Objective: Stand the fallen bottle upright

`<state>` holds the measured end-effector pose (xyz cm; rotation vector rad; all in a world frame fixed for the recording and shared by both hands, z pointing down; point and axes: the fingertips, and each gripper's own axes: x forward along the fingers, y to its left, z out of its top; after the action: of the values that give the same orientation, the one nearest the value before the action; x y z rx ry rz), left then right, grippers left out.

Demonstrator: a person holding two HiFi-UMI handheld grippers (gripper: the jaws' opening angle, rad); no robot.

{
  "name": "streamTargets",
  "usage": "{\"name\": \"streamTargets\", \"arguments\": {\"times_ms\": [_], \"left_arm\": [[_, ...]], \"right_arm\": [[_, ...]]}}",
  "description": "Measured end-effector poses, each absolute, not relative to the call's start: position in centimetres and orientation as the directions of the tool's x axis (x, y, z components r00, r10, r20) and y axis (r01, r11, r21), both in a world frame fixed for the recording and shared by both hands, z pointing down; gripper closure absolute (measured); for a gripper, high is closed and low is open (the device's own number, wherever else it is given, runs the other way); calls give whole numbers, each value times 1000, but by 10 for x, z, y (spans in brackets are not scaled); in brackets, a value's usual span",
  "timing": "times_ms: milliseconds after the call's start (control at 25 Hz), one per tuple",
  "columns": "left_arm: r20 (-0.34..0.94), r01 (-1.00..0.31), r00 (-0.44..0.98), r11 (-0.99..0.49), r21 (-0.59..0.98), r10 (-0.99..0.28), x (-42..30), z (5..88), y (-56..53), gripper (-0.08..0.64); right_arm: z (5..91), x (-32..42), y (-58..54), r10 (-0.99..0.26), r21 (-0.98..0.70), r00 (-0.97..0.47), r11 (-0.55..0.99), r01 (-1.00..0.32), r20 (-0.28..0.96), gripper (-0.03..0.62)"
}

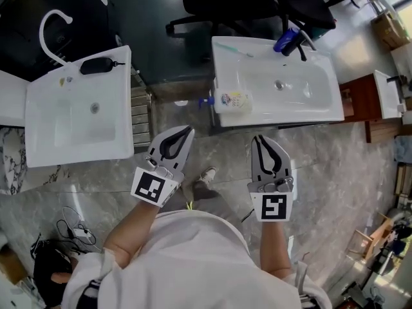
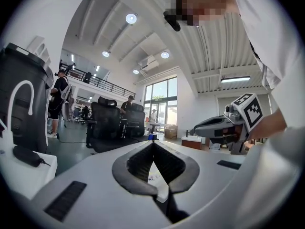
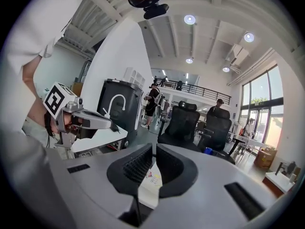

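The fallen bottle [image 1: 235, 102] is clear with a printed label and a blue pump. It lies on its side on the front left corner of the right white sink [image 1: 302, 105], with the pump sticking out past the left edge. My left gripper [image 1: 188, 129] is shut and empty, just below and left of the bottle. My right gripper [image 1: 259, 138] is also shut and empty, below and slightly right of the bottle. In the left gripper view the jaws [image 2: 152, 143] meet at their tips. In the right gripper view the jaws [image 3: 154, 146] stand together, and the printed label [image 3: 151, 178] shows low between them.
A second white sink [image 1: 45, 127] with a curved faucet [image 1: 48, 28] and a black item [image 1: 96, 65] stands on the left. A toothbrush [image 1: 233, 49] and a blue object [image 1: 286, 40] lie at the right sink's back. Black office chairs [image 1: 238, 2] stand behind it. Cables [image 1: 74, 230] lie on the floor.
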<state>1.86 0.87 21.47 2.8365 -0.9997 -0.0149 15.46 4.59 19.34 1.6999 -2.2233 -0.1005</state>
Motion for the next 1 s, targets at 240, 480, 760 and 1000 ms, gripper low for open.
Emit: {"name": "streamTargets", "arguments": {"times_ms": [240, 480, 760, 1000], "left_arm": [[39, -637, 768, -757, 146, -639, 15, 231, 2, 543], [38, -646, 759, -746, 162, -649, 15, 252, -8, 543], [52, -663, 743, -722, 200, -668, 5, 277, -16, 543], [69, -687, 720, -694, 215, -691, -6, 307, -28, 543]], "right_arm": [[212, 147, 30, -925, 314, -262, 344, -885, 275, 546], [249, 128, 11, -856, 411, -321, 484, -772, 405, 545], [276, 103, -17, -802, 415, -382, 574, -705, 459, 545], [309, 86, -37, -757, 410, -407, 631, -658, 511, 500]]}}
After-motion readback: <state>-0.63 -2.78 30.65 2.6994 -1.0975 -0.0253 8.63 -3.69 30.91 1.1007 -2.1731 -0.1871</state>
